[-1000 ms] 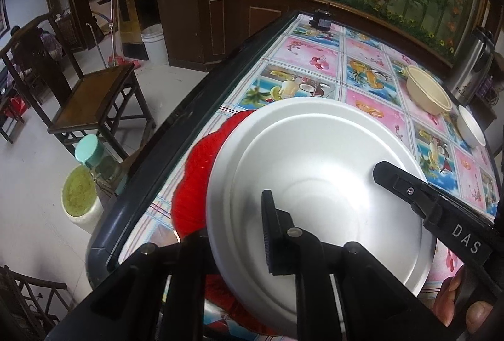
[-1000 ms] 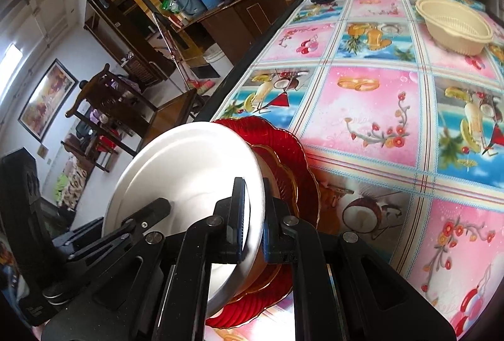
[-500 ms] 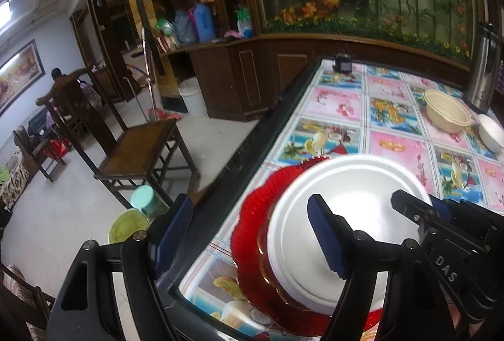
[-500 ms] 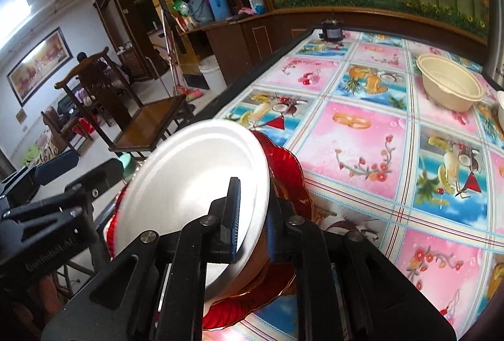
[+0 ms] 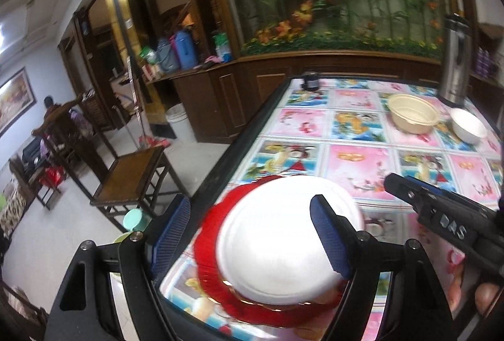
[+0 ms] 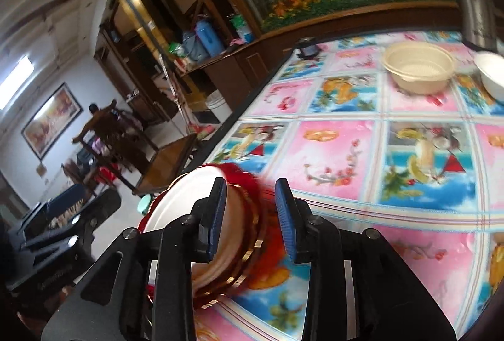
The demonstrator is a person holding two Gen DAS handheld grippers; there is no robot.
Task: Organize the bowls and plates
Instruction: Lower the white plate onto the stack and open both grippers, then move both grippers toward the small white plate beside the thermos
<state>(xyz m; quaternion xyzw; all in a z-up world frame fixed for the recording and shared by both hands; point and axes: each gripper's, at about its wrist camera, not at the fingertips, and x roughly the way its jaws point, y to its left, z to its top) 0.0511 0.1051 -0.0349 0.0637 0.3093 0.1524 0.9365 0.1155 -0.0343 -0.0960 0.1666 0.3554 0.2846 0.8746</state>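
Observation:
A white plate (image 5: 277, 243) lies on top of a stack with an amber plate (image 6: 249, 224) and a red scalloped plate (image 5: 208, 237) at the table's near left corner. My left gripper (image 5: 252, 234) is open and raised above the stack, holding nothing. My right gripper (image 6: 252, 215) is open, its jaws spread on either side of the stack's right rim without gripping it; the white plate (image 6: 186, 199) shows just left of it. A beige bowl (image 5: 412, 116) and a white bowl (image 5: 467, 123) stand at the far right, also in the right wrist view (image 6: 419, 65) (image 6: 491, 73).
The table (image 6: 330, 152) has a colourful pink and blue cloth. A steel thermos (image 5: 453, 57) stands behind the bowls and a small dark jar (image 5: 310, 81) at the far edge. A wooden chair (image 5: 132, 177) and a green-lidded container (image 5: 134, 219) are on the floor left of the table.
My right gripper has let go of the white plate and opened. The plate has settled flat on the stack. My left gripper has lifted back, still open.

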